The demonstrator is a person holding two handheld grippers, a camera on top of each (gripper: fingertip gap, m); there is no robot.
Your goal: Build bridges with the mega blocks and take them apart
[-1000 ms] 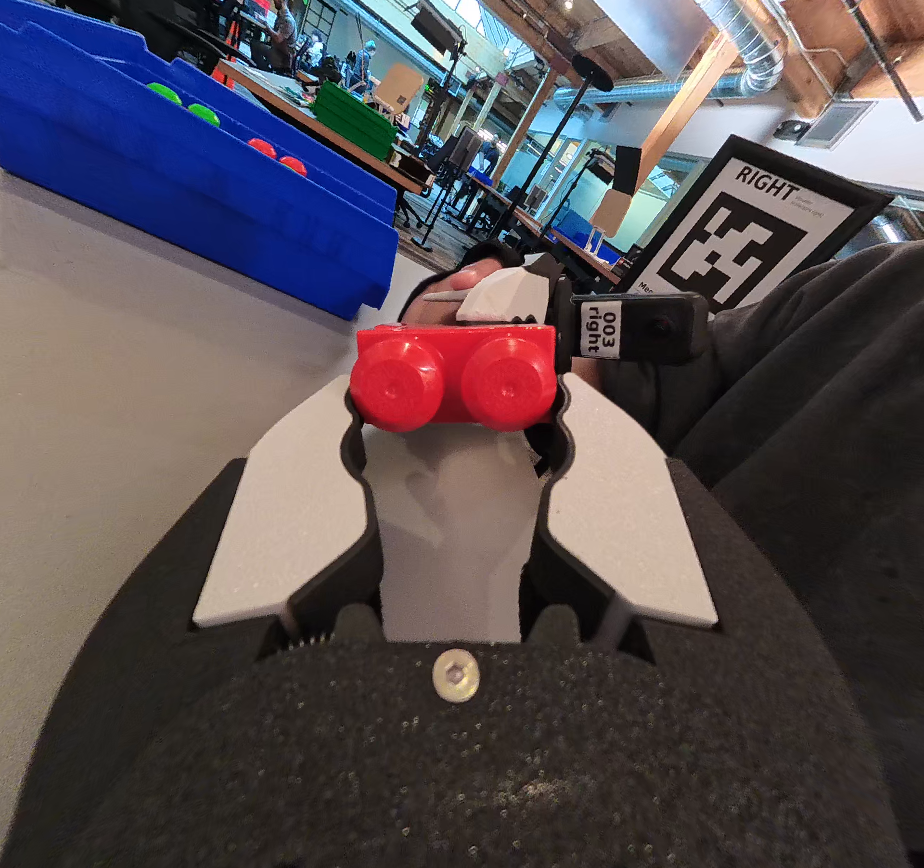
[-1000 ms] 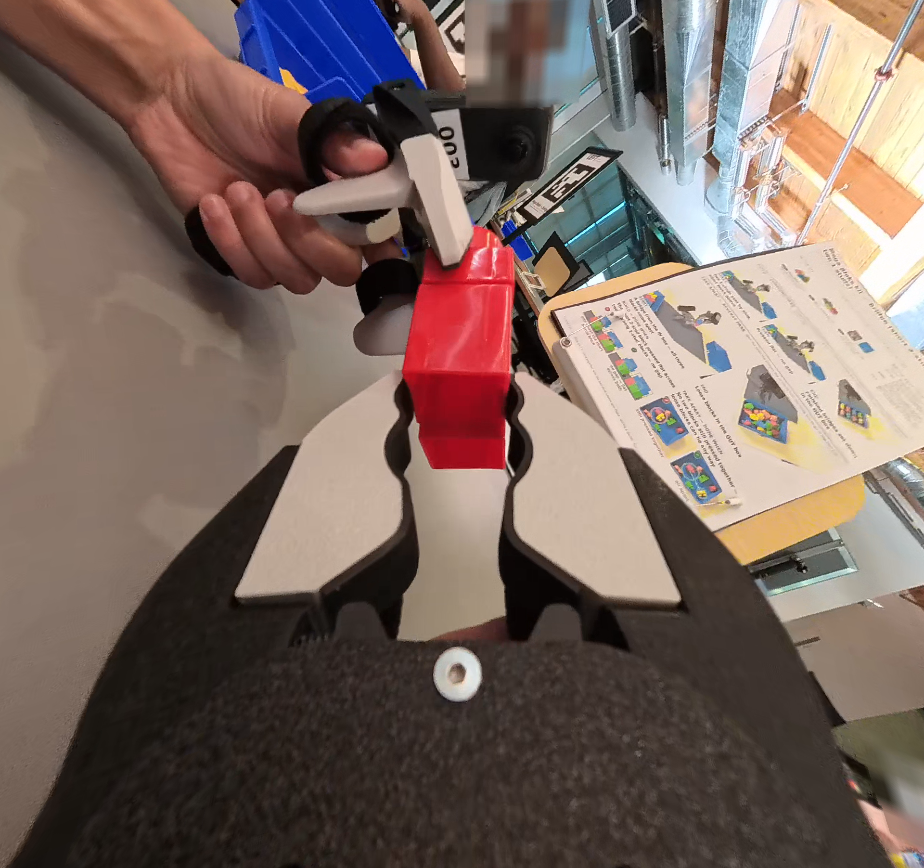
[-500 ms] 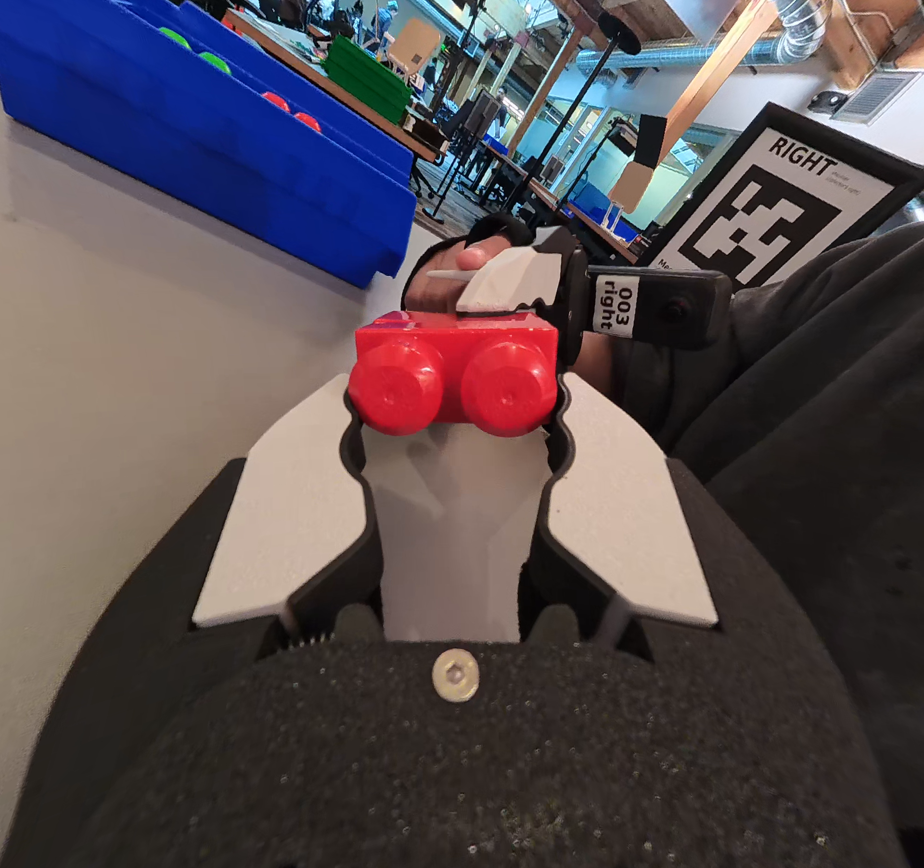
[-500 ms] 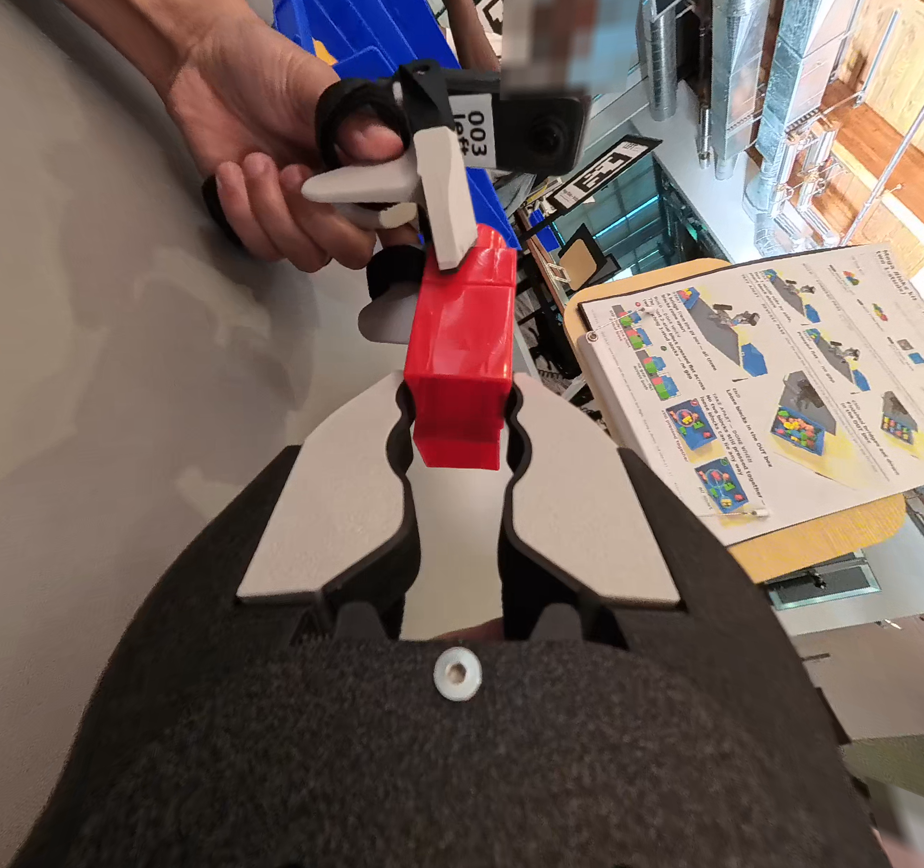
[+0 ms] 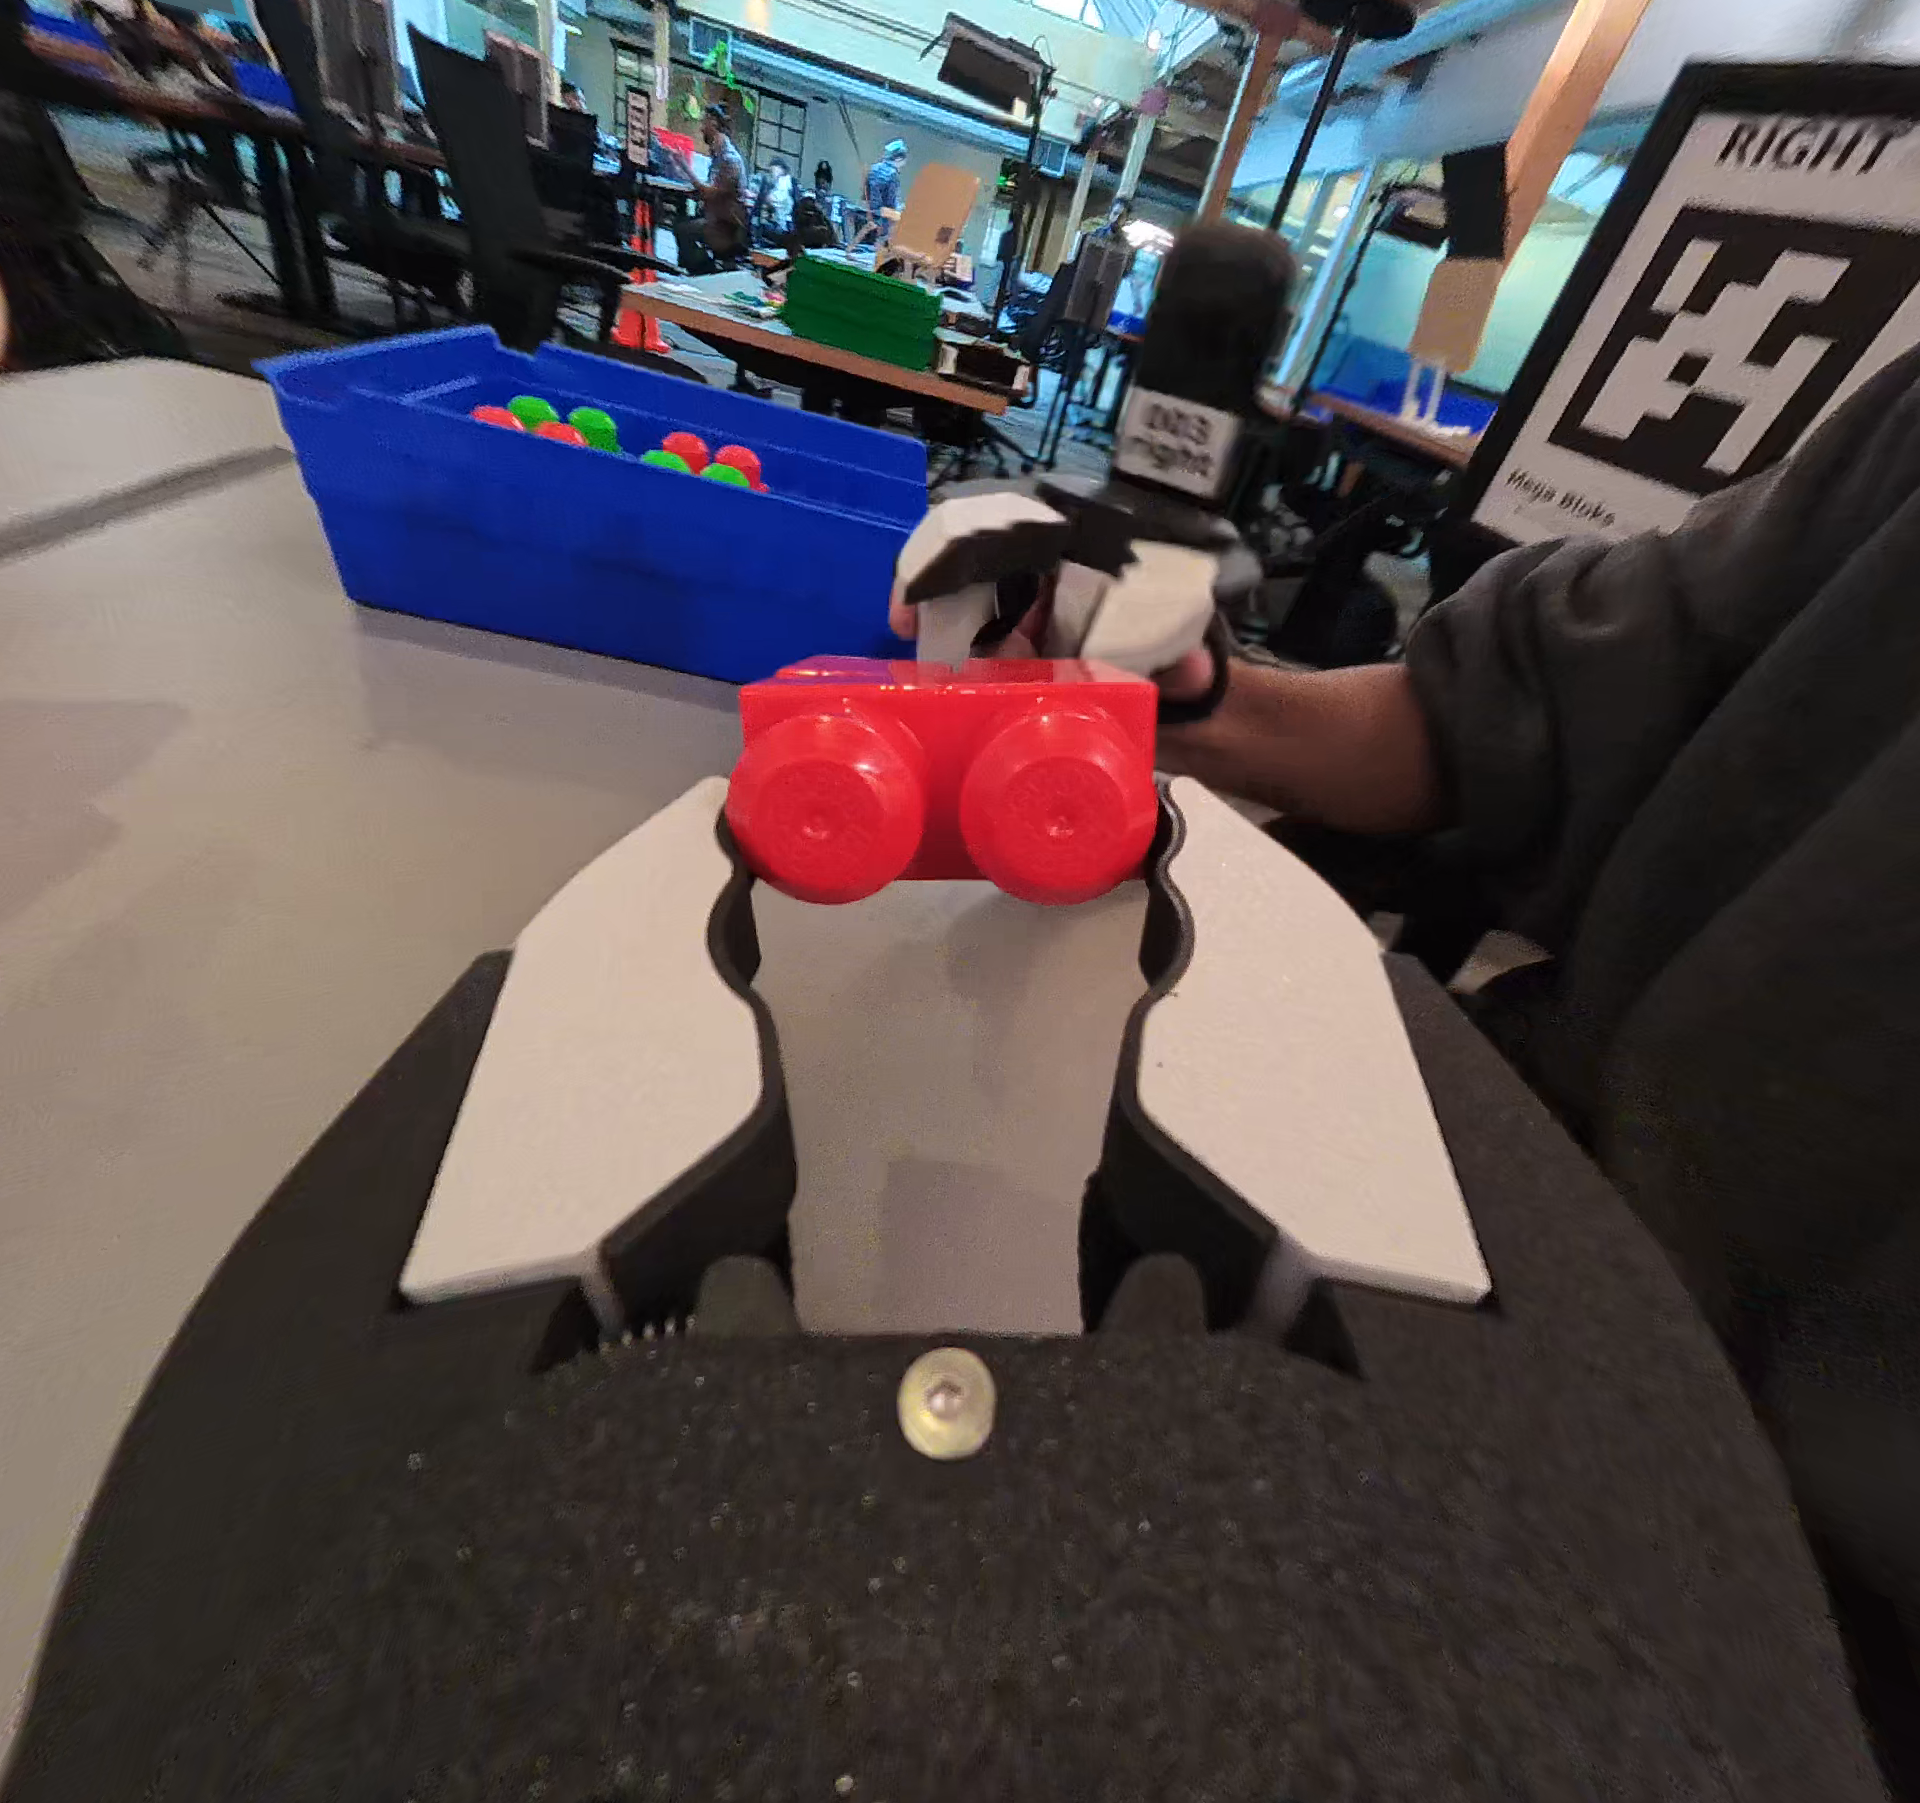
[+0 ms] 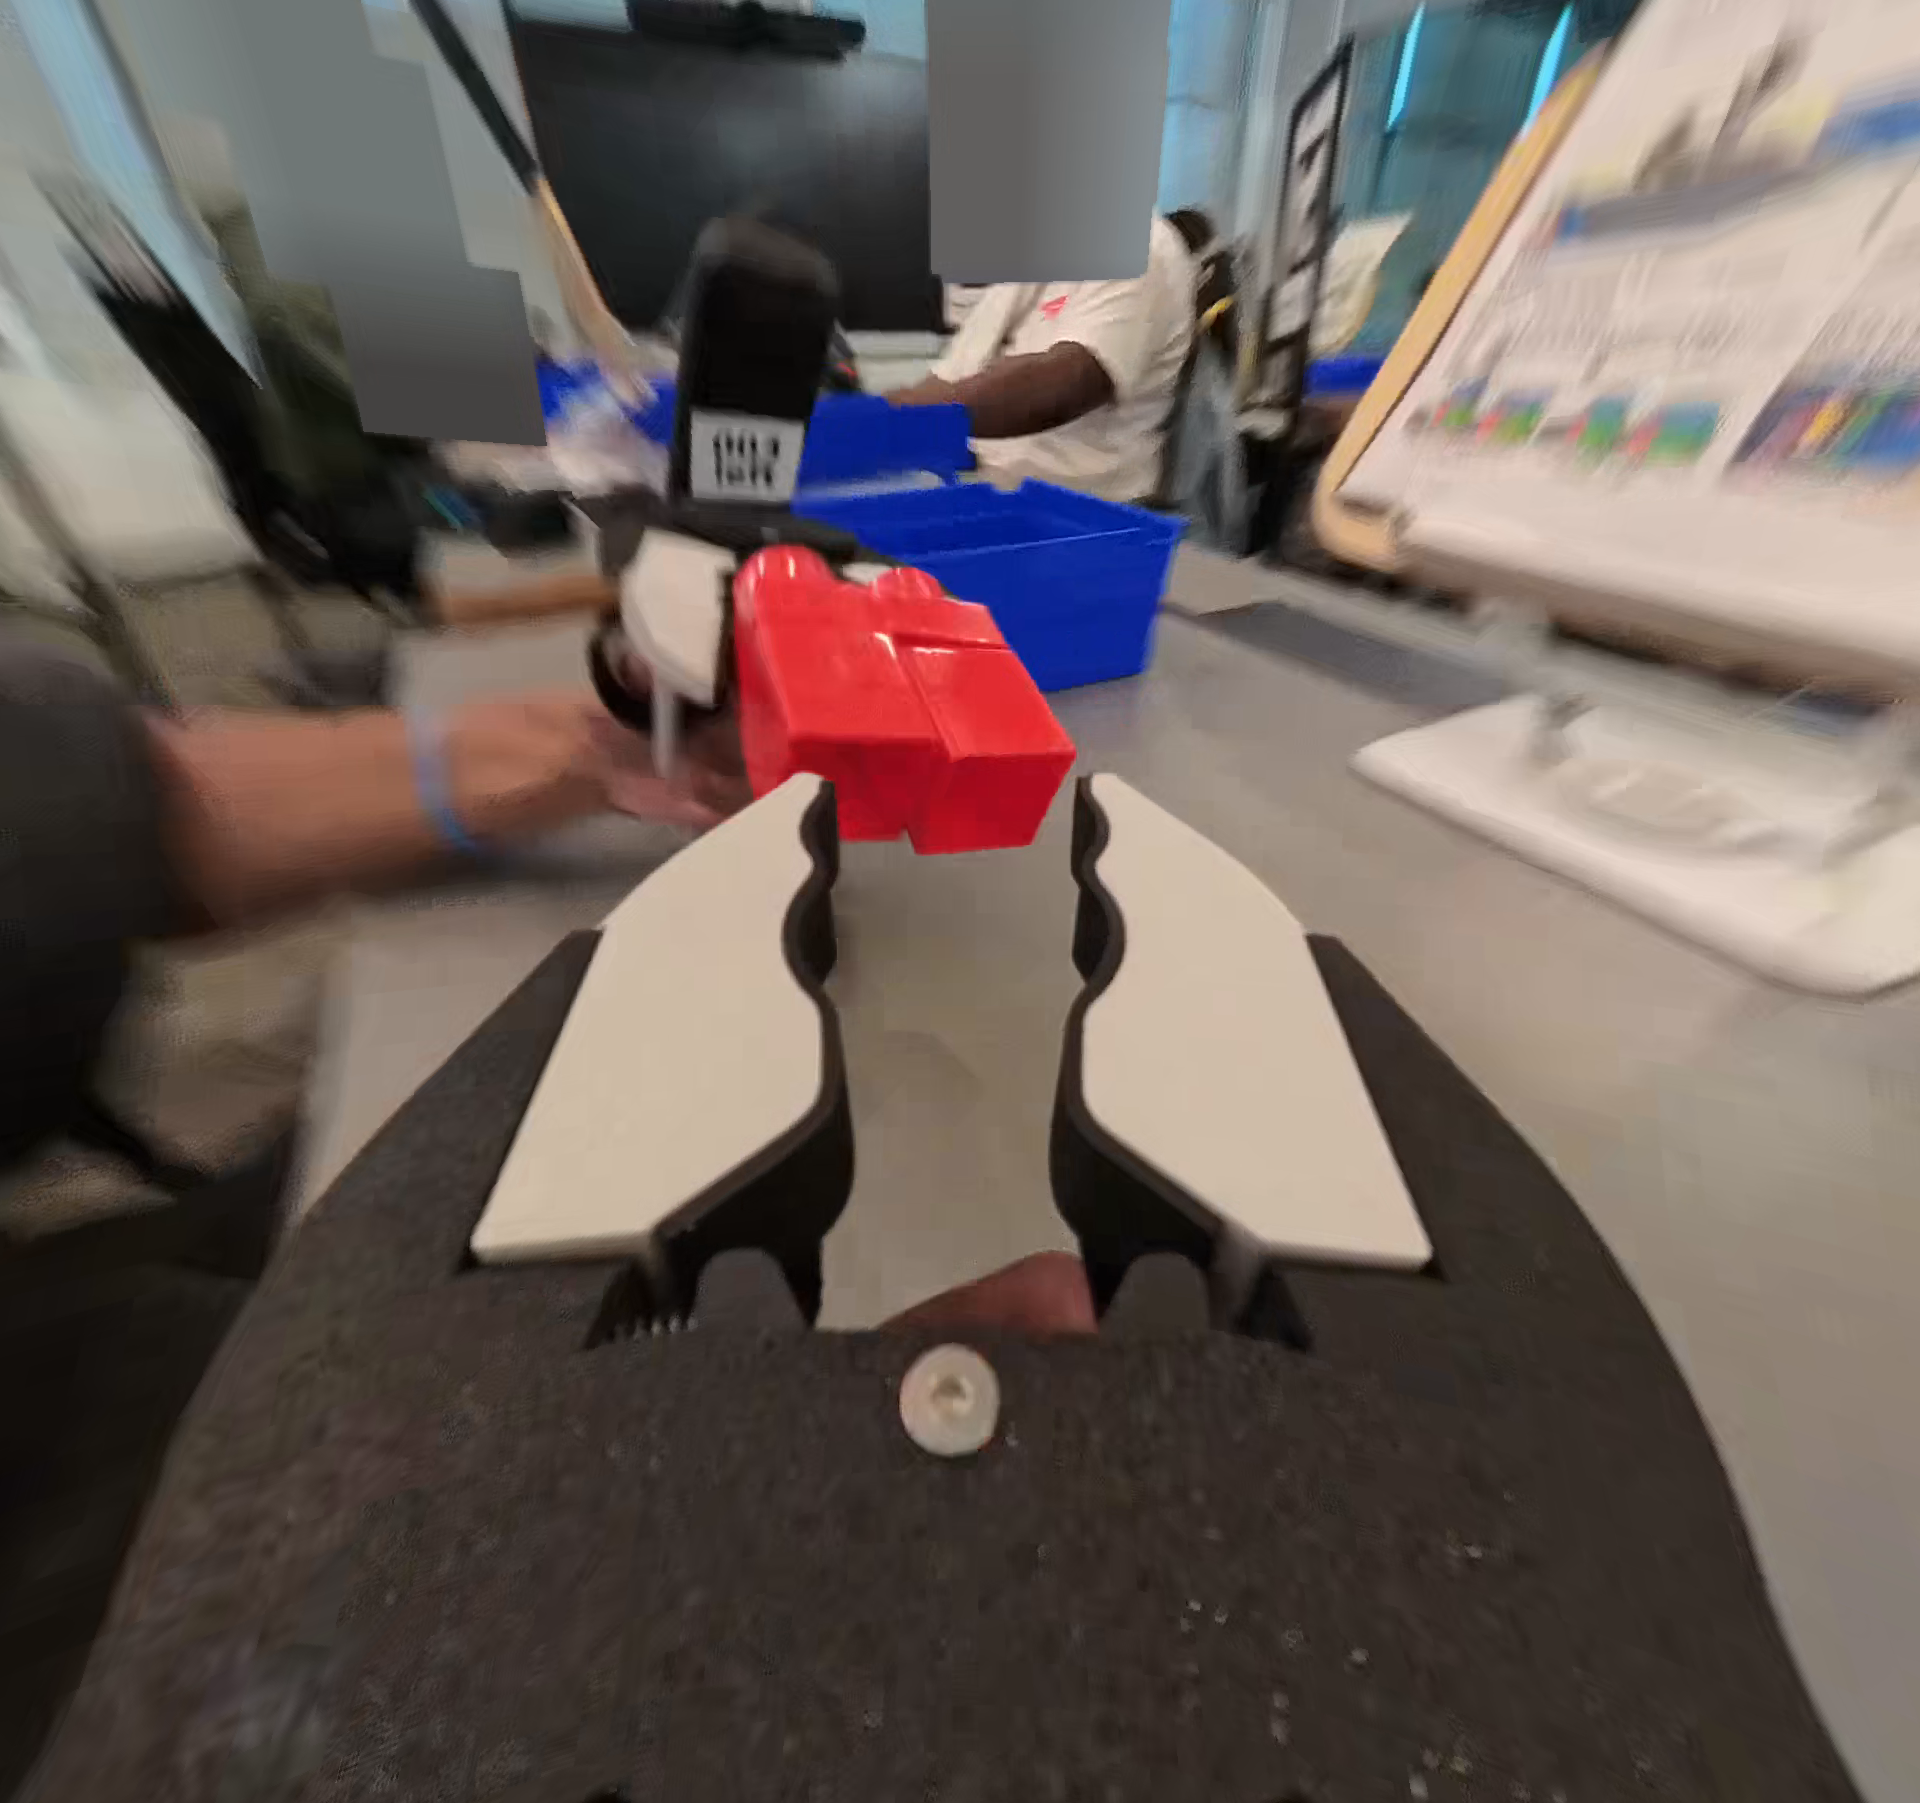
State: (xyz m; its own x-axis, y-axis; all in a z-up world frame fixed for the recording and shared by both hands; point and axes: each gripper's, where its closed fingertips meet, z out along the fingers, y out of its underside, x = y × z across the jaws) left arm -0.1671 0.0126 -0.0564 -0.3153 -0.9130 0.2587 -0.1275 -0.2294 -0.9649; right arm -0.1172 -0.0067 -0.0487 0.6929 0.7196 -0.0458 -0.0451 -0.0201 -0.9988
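Left wrist view: left gripper (image 5: 940,818) has its jaws clamped on the red block (image 5: 940,787), studs pointing back at the camera, held above the grey table (image 5: 208,870). Right gripper (image 5: 1039,590) sits just behind the block's far end, fingers apart, tips at or near its top edge; contact can't be confirmed. Blue bin (image 5: 582,548) with red and green blocks stands well apart, farther back on the table. Risk: grip is only at the fingertips, so a twist or knock from the other gripper could pop the block loose and drop it. Hidden: block's far end and whatever joins it there; a marker board at the right edge is cut off.

Right wrist view: right gripper (image 6: 951,797) jaws part-open, holding nothing. Red blocks (image 6: 894,704), prob. two pieces joined by the seam lines, hang tilted just beyond the tips, carried by the left gripper (image 6: 675,631). Risk: closing now from this angle could catch only a corner and lever the pieces apart or out of the other grip. Heavy motion blur; the instruction sheet at right can't be made out, and the far-side grip is mostly hidden.
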